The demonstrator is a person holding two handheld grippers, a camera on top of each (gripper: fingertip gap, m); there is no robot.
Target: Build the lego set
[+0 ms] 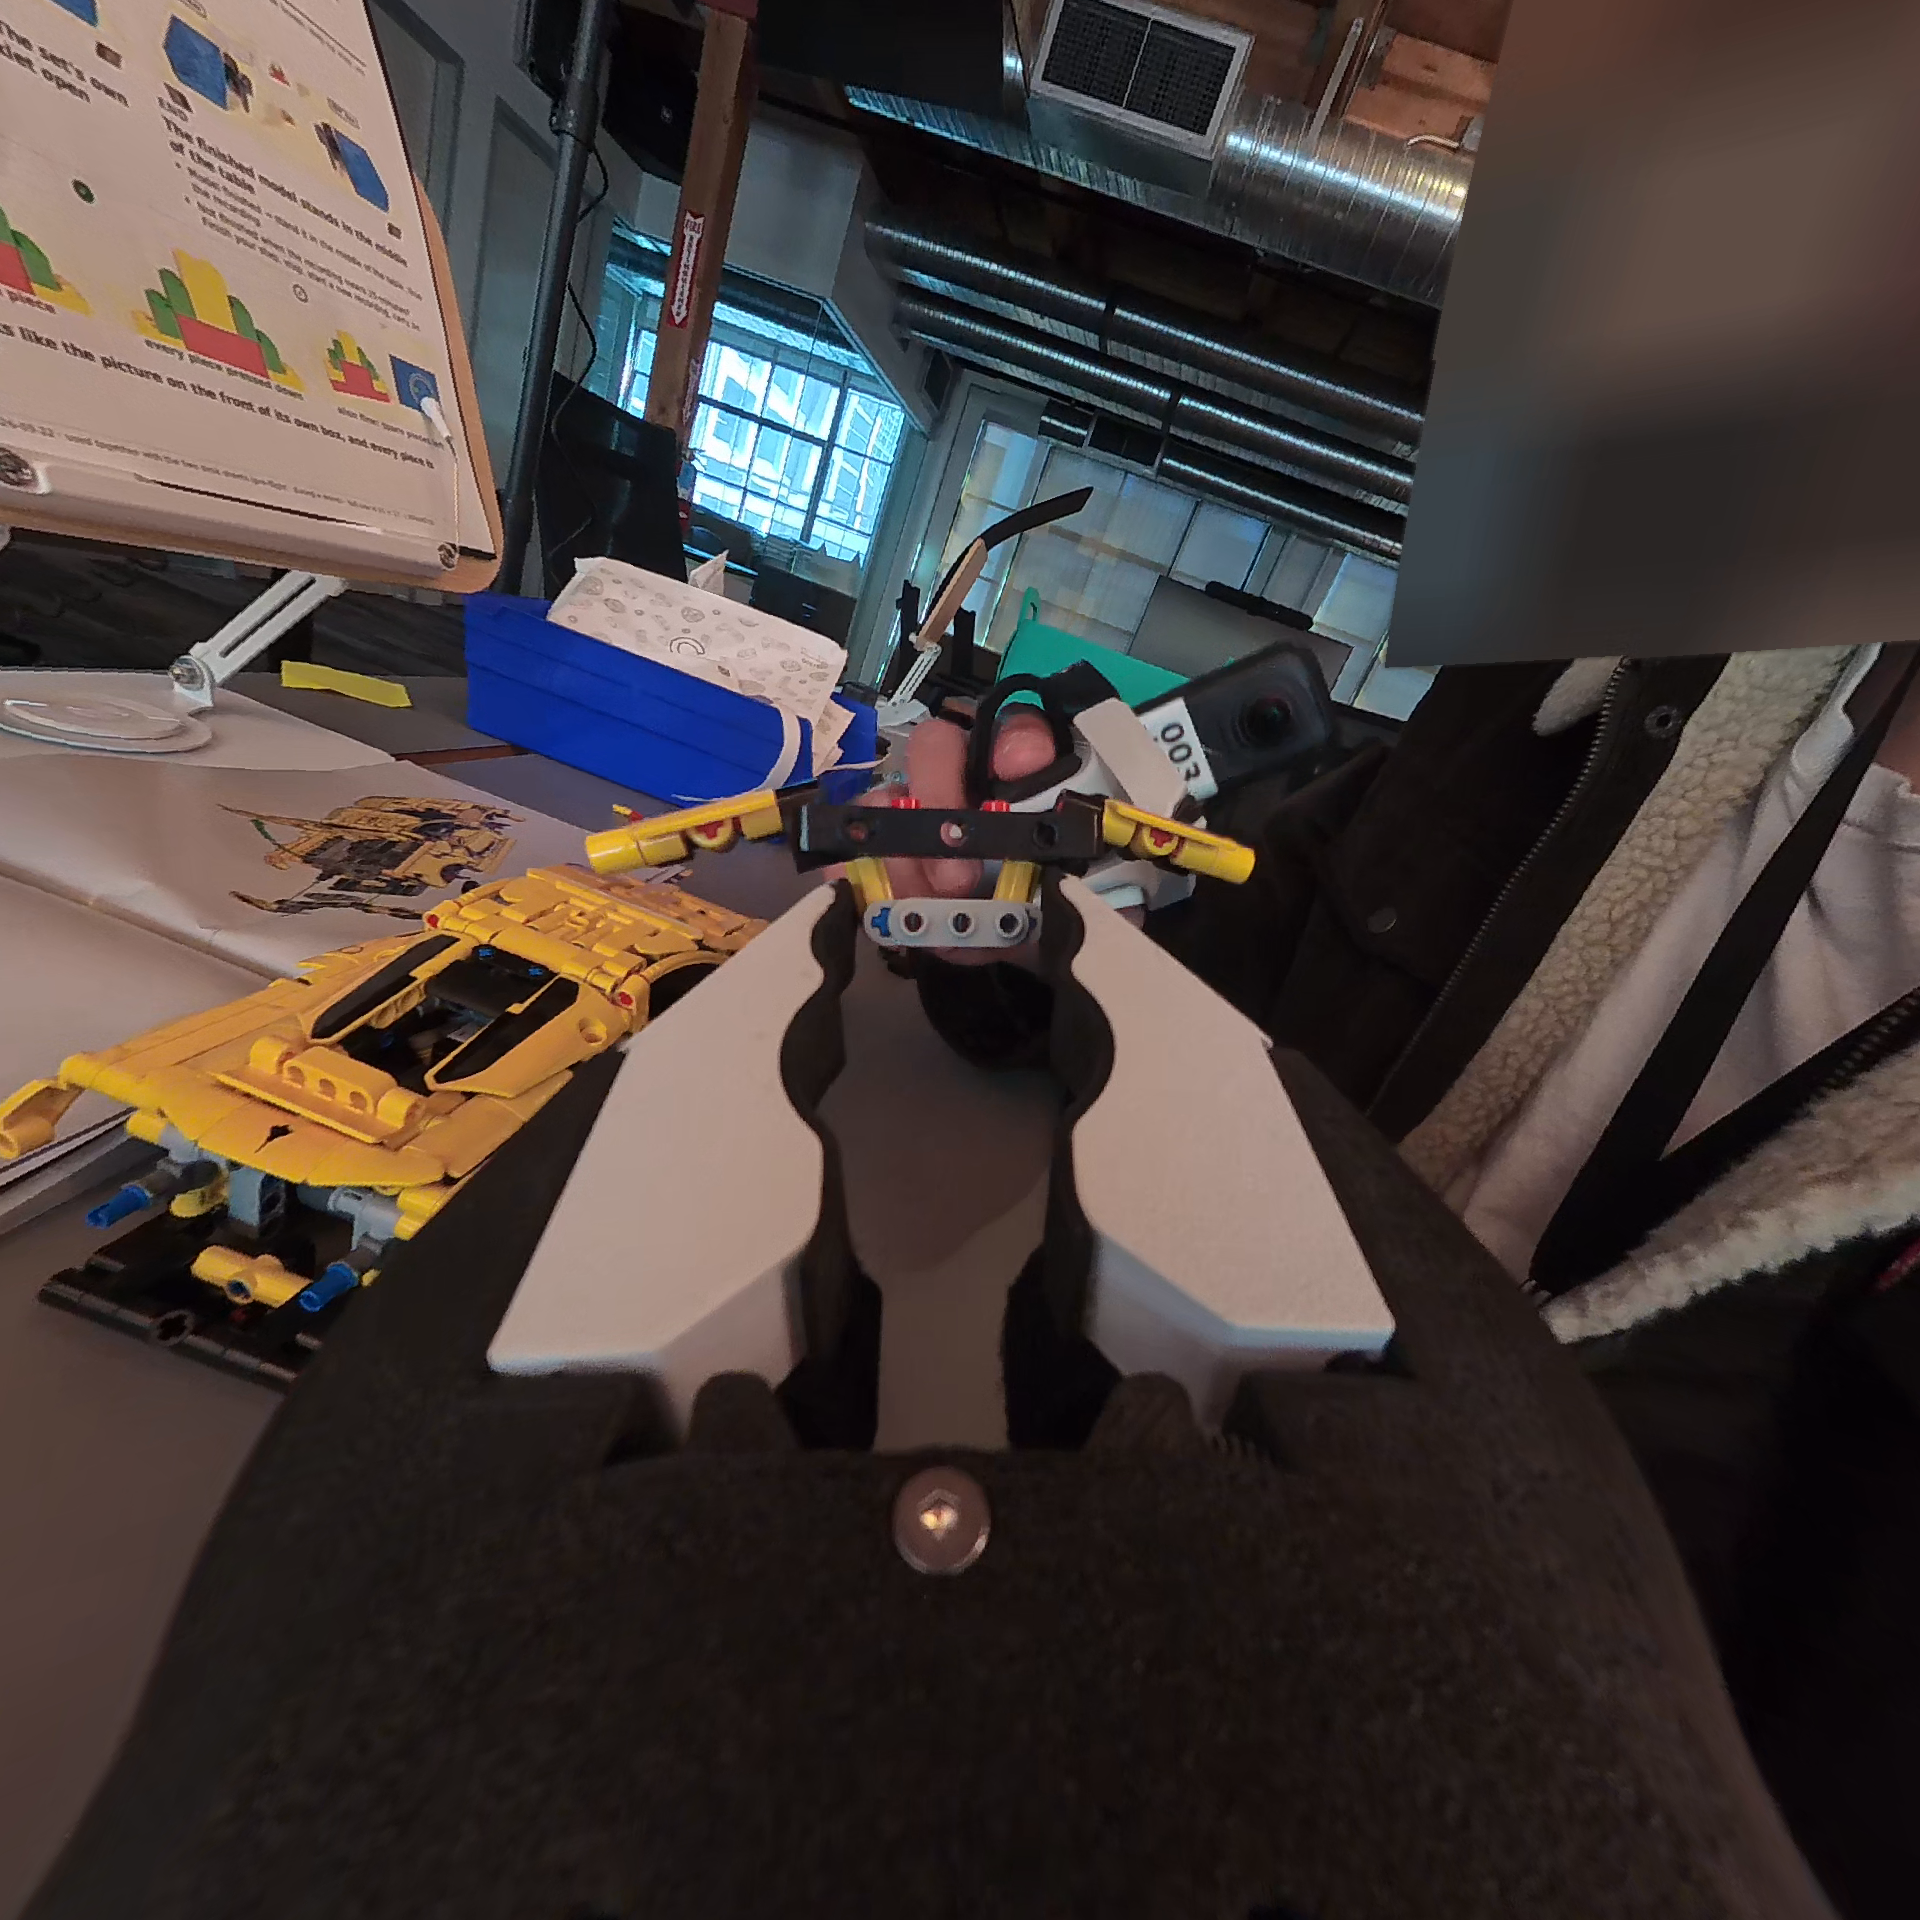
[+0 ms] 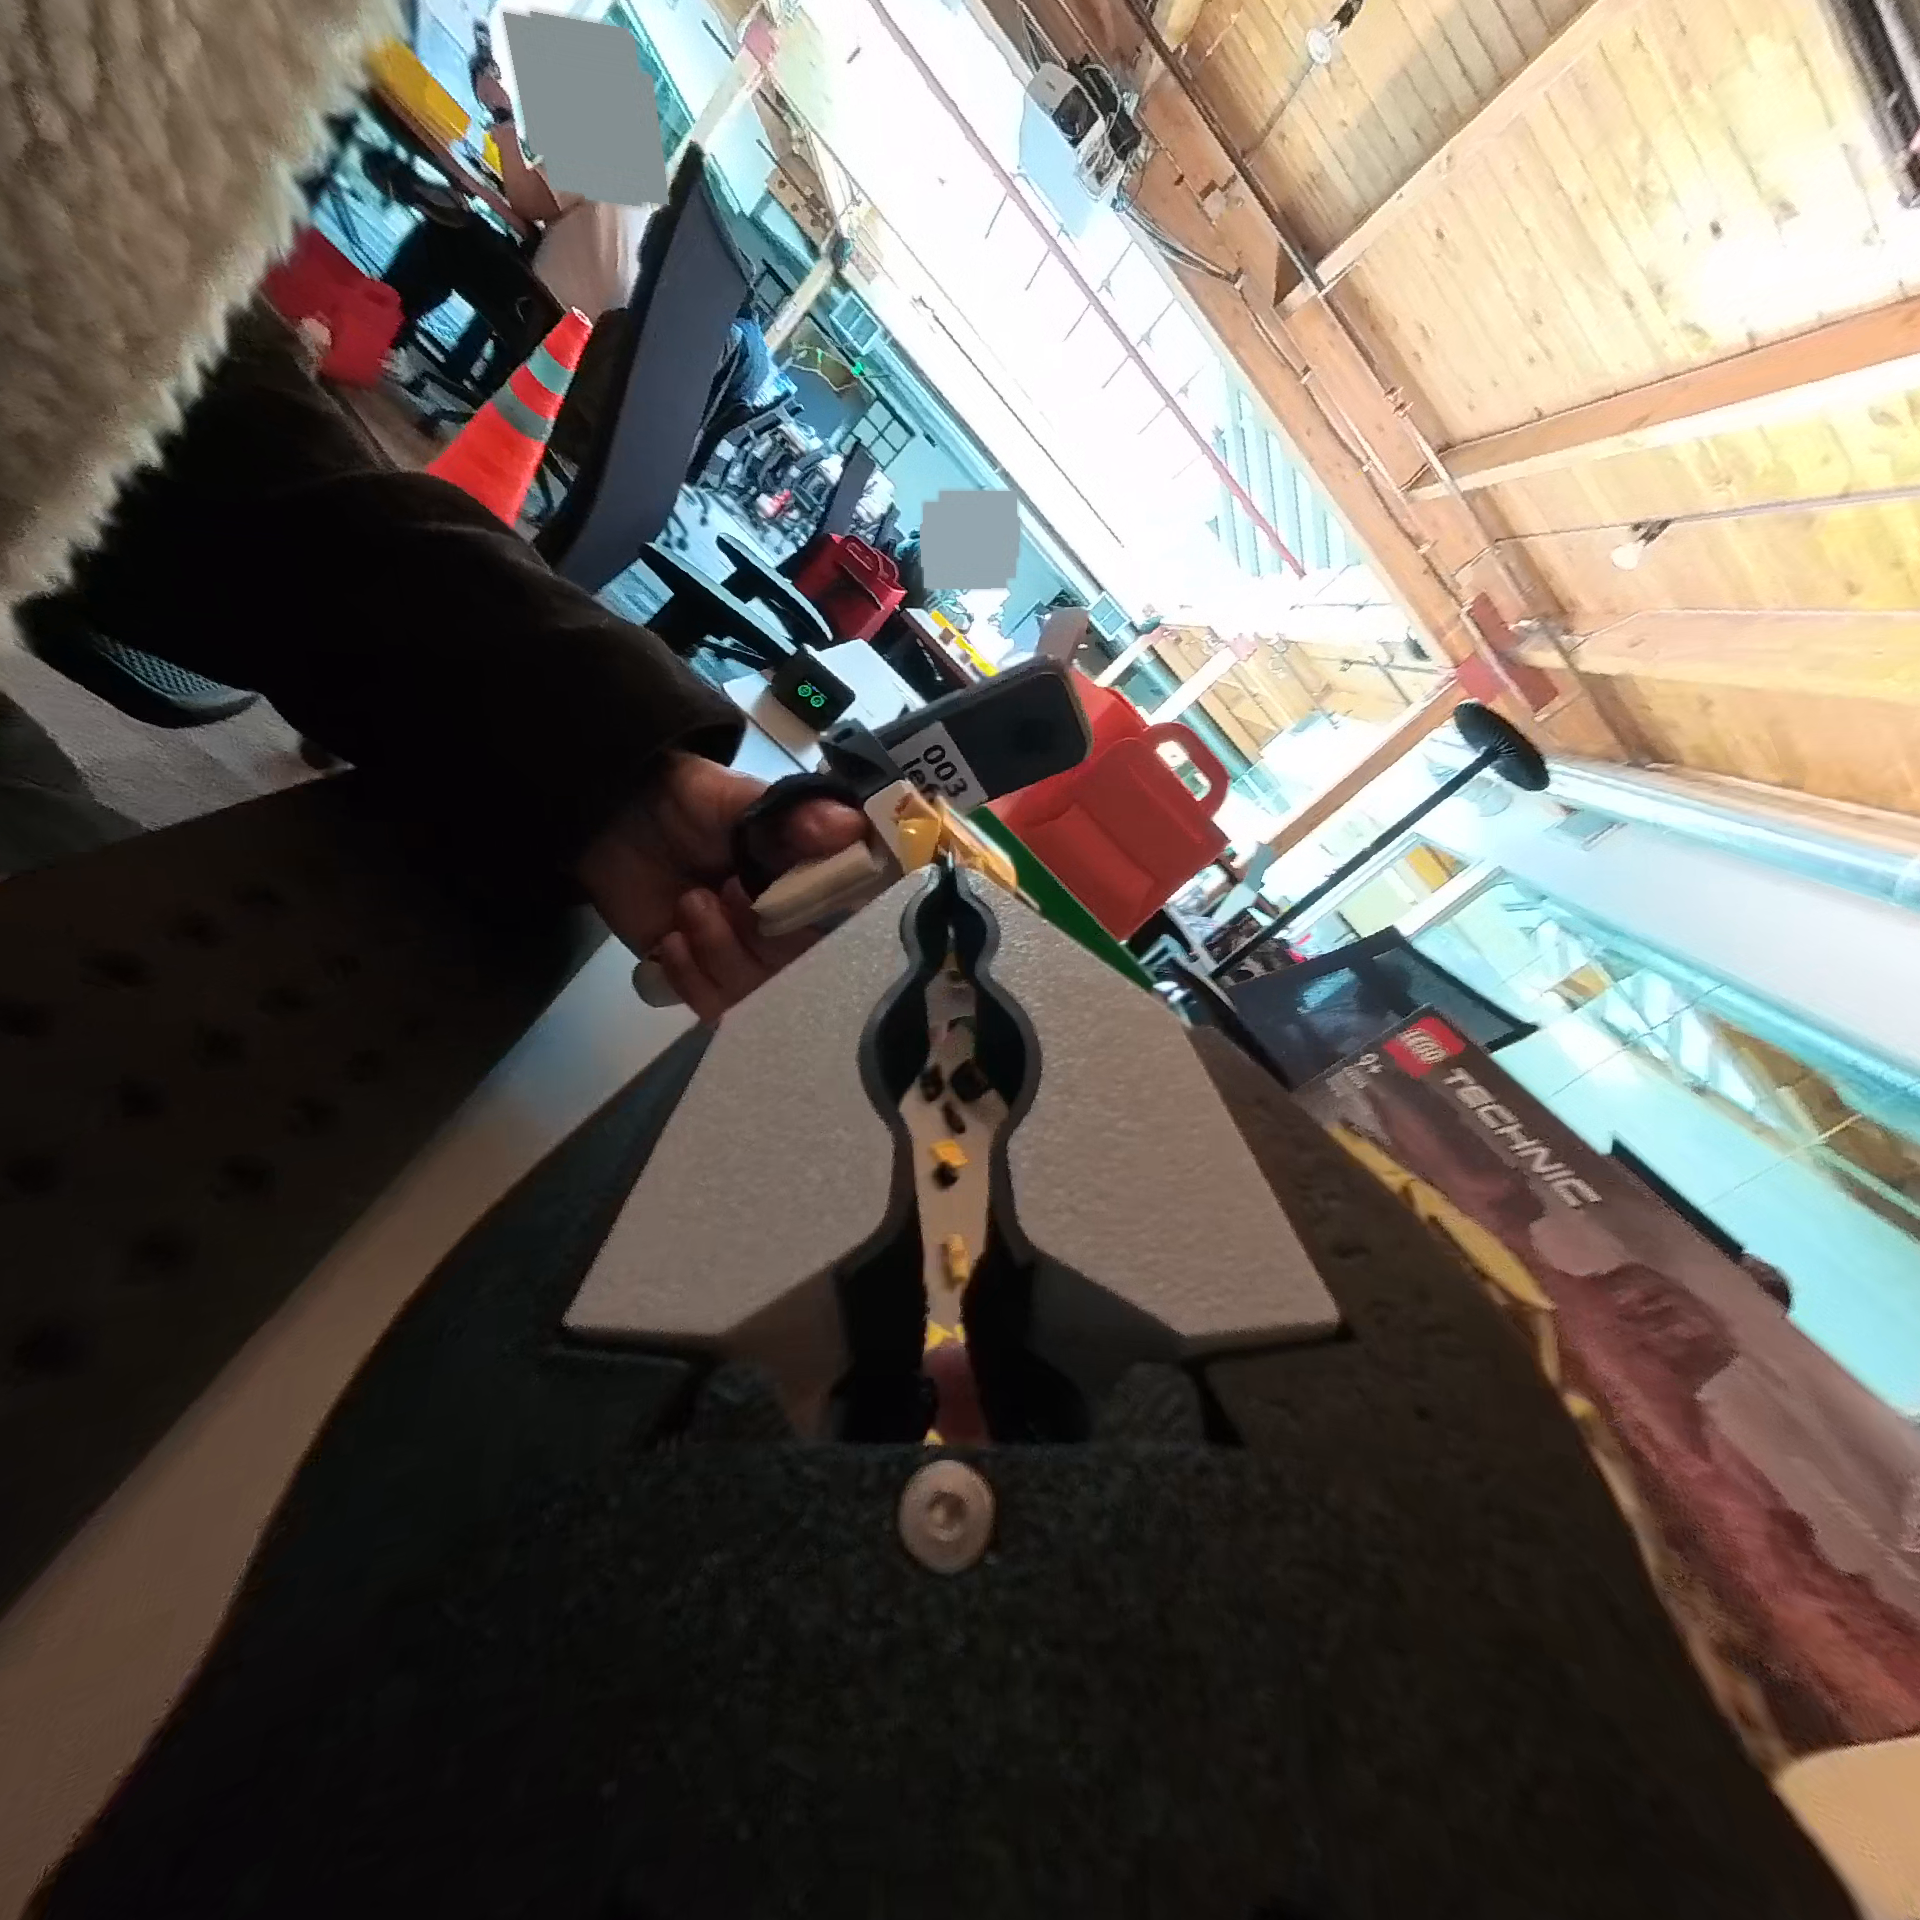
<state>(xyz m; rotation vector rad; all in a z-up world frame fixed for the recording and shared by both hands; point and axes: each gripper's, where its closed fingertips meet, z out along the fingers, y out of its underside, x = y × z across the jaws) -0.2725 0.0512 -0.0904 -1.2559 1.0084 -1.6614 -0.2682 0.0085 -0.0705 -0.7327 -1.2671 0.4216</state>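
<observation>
A small lego sub-assembly is held in the air between both grippers: a grey holed beam (image 1: 956,923), a black beam (image 1: 945,831) above it, and yellow arms (image 1: 675,840) sticking out to each side. My left gripper (image 1: 951,909) is shut on the grey beam. My right gripper (image 1: 1127,821) comes in from behind and grips the right yellow arm (image 1: 1179,850). In the right wrist view that gripper (image 2: 943,883) is nearly closed on the yellow piece (image 2: 923,831), with the left gripper (image 2: 821,888) just beyond. The yellow lego car (image 1: 416,1039) lies on the table at the left.
An open instruction booklet (image 1: 312,831) lies under and behind the car. A blue bin (image 1: 623,696) holding paper stands at the back, and an instruction board (image 1: 208,260) on a stand at the far left. The set's box (image 2: 1558,1247) is at the right. A person's coat (image 1: 1558,987) is close on the right. Left tips to right tips: about 5 centimeters.
</observation>
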